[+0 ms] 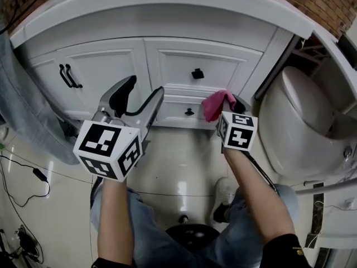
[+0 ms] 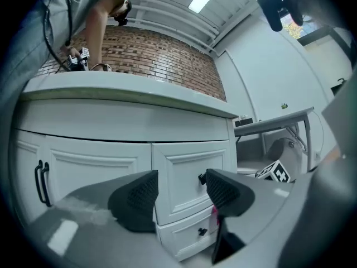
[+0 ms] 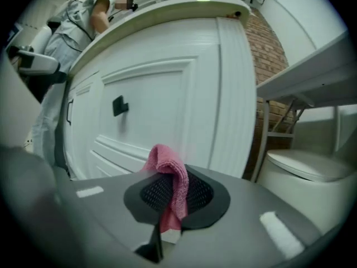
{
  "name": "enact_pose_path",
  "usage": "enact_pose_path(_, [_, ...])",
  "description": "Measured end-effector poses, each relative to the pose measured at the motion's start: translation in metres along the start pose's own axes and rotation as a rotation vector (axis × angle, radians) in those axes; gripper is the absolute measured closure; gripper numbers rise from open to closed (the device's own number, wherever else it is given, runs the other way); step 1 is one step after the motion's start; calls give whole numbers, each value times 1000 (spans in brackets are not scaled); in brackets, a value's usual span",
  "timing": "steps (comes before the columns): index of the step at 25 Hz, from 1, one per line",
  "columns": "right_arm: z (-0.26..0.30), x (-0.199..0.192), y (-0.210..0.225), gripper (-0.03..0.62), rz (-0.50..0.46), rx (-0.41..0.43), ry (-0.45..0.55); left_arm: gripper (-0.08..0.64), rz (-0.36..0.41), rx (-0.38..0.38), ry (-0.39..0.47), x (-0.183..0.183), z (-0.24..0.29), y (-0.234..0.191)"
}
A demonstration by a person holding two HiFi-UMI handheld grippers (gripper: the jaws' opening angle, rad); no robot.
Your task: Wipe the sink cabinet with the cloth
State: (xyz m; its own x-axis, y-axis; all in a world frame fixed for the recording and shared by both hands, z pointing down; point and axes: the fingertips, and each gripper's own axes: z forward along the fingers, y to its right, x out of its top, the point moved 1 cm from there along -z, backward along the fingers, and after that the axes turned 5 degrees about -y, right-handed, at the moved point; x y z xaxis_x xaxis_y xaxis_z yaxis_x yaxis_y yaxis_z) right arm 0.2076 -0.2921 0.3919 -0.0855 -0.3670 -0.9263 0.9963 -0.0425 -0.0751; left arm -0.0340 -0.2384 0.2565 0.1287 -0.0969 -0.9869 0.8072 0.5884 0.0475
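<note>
The white sink cabinet point(image 1: 167, 66) fills the upper head view, with two doors and drawers below a curved counter. A pink cloth point(image 1: 216, 104) is pinched in my right gripper point(image 1: 226, 106), which is held close to the right drawer front near a small black knob point(image 1: 189, 112). In the right gripper view the pink cloth point(image 3: 170, 180) sticks up between the jaws, just short of the white cabinet point(image 3: 167, 94). My left gripper point(image 1: 139, 96) hangs open in front of the cabinet's middle, empty; its fingers point(image 2: 139, 197) frame the white cabinet point(image 2: 178, 172).
A white toilet point(image 1: 295, 121) stands right of the cabinet. A person in grey clothes point(image 1: 22, 94) stands at the left by the counter. Black cables point(image 1: 22, 188) lie on the glossy tiled floor point(image 1: 178, 166). My own legs are below.
</note>
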Motion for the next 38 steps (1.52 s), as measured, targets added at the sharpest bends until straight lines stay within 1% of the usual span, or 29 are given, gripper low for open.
enact_pose_path(2, [-5, -1, 21, 563, 16, -37, 3, 288, -23, -24, -5, -1, 3, 7])
enact_pose_path(5, [-7, -1, 34, 563, 24, -64, 7, 288, -64, -41, 12, 3, 2, 12])
enact_pose_path(8, [-10, 4, 32, 563, 49, -58, 30, 288, -53, -41, 23, 8, -3, 20])
enact_pose_path(10, [-19, 17, 23, 563, 44, -27, 75, 288, -39, -44, 18, 7, -6, 26])
enact_pose_path(14, [-56, 57, -1, 563, -9, 41, 194, 288, -24, -42, 27, 10, -21, 37])
enact_pose_path(18, [-106, 88, -19, 563, -1, 107, 287, 288, -19, -39, 71, 23, -43, 52])
enact_pose_path(22, [-164, 100, -31, 563, 10, 195, 338, 299, 4, -35, 125, 38, -63, 76])
enact_pose_path(24, [-192, 100, -34, 563, -11, 236, 357, 299, 28, -39, 137, 40, -73, 91])
enact_pose_path(26, [-218, 97, -36, 563, -28, 252, 374, 299, 50, -43, 143, 41, -84, 104])
enact_pose_path(30, [-251, 77, -42, 563, -30, 257, 369, 299, 73, 7, 163, 42, -104, 110])
enact_pose_path(32, [-261, 67, -44, 563, -47, 244, 364, 299, 71, 34, 171, 39, -112, 110])
enact_pose_path(34, [-268, 64, -46, 563, -70, 223, 379, 299, 56, 44, 171, 35, -118, 111])
enact_pose_path(38, [-278, 69, -52, 565, -89, 216, 418, 298, 27, 26, 157, 25, -125, 120])
